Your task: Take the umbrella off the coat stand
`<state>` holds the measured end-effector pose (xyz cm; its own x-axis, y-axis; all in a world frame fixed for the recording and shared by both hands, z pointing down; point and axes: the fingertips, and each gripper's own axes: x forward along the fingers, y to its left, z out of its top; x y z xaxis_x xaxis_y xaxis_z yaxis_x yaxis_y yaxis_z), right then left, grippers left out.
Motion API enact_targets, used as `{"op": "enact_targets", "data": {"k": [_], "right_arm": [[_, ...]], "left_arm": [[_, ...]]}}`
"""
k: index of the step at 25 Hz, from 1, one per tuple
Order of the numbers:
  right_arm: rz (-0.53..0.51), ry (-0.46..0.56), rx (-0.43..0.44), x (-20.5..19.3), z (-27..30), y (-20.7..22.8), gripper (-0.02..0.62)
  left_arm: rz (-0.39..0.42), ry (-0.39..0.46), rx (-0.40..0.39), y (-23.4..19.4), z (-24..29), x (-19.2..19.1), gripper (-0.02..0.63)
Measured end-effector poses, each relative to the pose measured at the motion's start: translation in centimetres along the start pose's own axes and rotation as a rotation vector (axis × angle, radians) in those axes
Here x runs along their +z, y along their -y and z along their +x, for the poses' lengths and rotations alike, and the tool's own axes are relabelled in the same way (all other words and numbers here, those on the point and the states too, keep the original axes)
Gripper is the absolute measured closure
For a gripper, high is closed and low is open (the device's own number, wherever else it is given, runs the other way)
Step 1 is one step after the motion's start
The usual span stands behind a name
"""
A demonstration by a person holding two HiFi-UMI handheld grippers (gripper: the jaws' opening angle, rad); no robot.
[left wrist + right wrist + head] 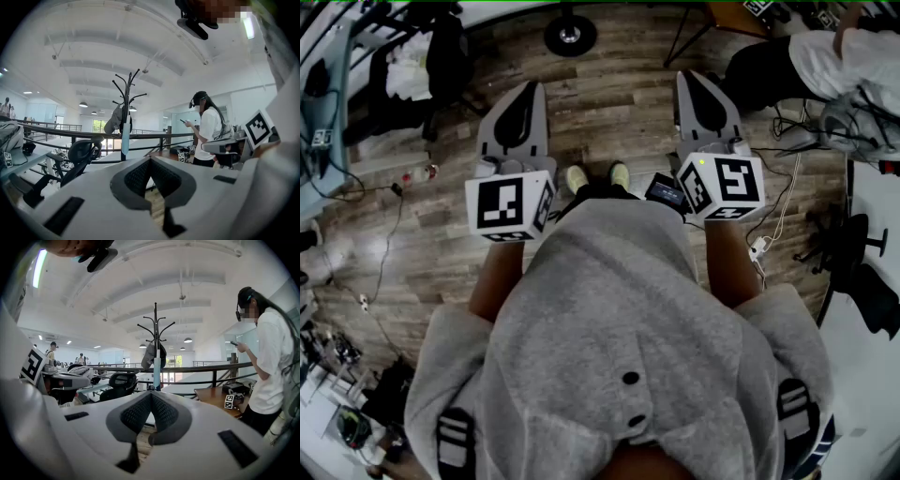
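Note:
A black coat stand [125, 93] rises beyond a railing, some way ahead of both grippers. A folded light-blue umbrella [125, 138] hangs straight down along its pole, with a grey garment [114, 123] hung beside it. The right gripper view shows the same coat stand [156, 329] and umbrella [156, 373] dead ahead. My left gripper [150, 159] and right gripper [151, 393] are both shut and empty, held level side by side. In the head view the left gripper [528, 89] and right gripper [689, 80] point forward over a wooden floor, far from the stand.
A dark railing [93, 135] runs across in front of the stand. An office chair [82, 154] stands to the left. A person in a white shirt [269, 362] stands close on the right by a wooden table [220, 397]. Cables [389, 234] lie on the floor.

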<state>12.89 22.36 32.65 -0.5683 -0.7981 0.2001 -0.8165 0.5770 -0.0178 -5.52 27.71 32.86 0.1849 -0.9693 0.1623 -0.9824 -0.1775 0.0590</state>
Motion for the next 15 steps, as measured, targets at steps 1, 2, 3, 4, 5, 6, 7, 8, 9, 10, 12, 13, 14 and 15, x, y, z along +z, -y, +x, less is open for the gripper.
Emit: {"op": "enact_targets", "data": {"k": [1, 2, 3, 4, 5, 6, 7, 8, 9, 10, 12, 13, 14, 15], "right_arm": [[-0.004, -0.001, -0.004, 0.1, 0.1, -0.2, 0.583], [-0.007, -0.002, -0.009, 0.2, 0.3, -0.4, 0.583], [-0.009, -0.003, -0.015, 0.3, 0.4, -0.6, 0.583], [-0.008, -0.003, -0.020, 0.4, 0.4, -0.8, 0.583], [-0.003, 0.000, -0.024, 0.4, 0.5, -1.1, 0.583], [0.005, 0.003, -0.024, 0.5, 0.5, -1.4, 0.583], [0.012, 0.007, -0.024, 0.5, 0.5, -1.8, 0.583], [0.012, 0.010, -0.024, 0.5, 0.5, -2.1, 0.583], [0.005, 0.010, -0.027, 0.5, 0.5, -2.4, 0.583], [-0.006, 0.009, -0.032, 0.5, 0.5, -2.6, 0.583], [-0.015, 0.009, -0.039, 0.5, 0.5, -3.0, 0.583], [-0.012, 0.009, -0.039, 0.6, 0.5, -3.3, 0.583], [-0.006, 0.011, -0.040, 0.7, 0.5, -3.7, 0.583], [-0.001, 0.013, -0.041, 0.8, 0.4, -4.0, 0.583]], "left_arm": [[-0.001, 0.002, -0.002, -0.3, -0.1, 0.0, 0.592], [-0.003, 0.005, -0.005, -0.6, -0.2, 0.0, 0.592], [-0.006, 0.006, -0.008, -0.9, -0.3, 0.0, 0.592], [-0.008, 0.008, -0.013, -1.1, -0.4, -0.1, 0.592], [-0.011, 0.010, -0.017, -1.3, -0.4, -0.2, 0.592], [-0.012, 0.013, -0.021, -1.6, -0.6, -0.2, 0.592], [-0.015, 0.016, -0.024, -1.8, -0.7, -0.3, 0.592], [-0.018, 0.017, -0.024, -2.1, -0.9, -0.3, 0.592], [-0.020, 0.019, -0.023, -2.3, -1.1, -0.4, 0.592], [-0.022, 0.021, -0.023, -2.5, -1.2, -0.4, 0.592], [-0.023, 0.023, -0.023, -2.9, -1.4, -0.4, 0.592], [-0.021, 0.022, -0.024, -3.2, -1.6, -0.4, 0.592], [-0.018, 0.021, -0.026, -3.4, -1.8, -0.5, 0.592], [-0.016, 0.020, -0.027, -3.5, -2.0, -0.7, 0.592]]}}
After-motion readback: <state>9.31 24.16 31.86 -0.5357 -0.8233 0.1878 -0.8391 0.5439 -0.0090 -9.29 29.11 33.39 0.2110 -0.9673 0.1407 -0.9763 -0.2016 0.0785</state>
